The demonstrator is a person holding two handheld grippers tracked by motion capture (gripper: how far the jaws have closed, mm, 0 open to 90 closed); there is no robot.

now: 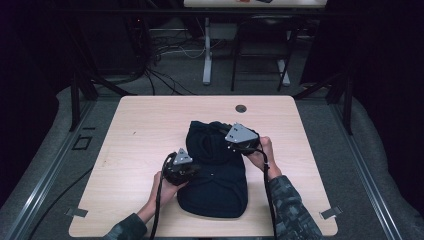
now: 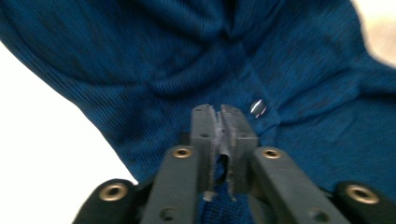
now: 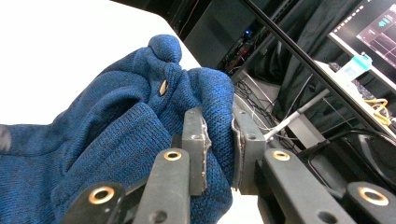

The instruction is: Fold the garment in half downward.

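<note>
Fingertips of the left gripper [image 1: 192, 169] are hidden in the high view against the dark knitted garment [image 1: 216, 175]; the garment [image 2: 154, 60] is blurred and cut off by picture edges.

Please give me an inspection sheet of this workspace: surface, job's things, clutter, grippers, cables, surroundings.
Surface: light wooden table with a round hole near its far edge.
Job's things: one dark blue knitted garment, bunched in the middle of the table; a small button shows on it.
Clutter: nothing seen on the table.
Grippers: left gripper is shut on a fold of the garment at its left side; right gripper is shut on a thick fold at its far end.
Cables: one cable trails from each gripper toward the person; loose cables lie on the floor behind the table.
Surroundings: dark room, table legs farther back, a screen in the right gripper view.
</note>
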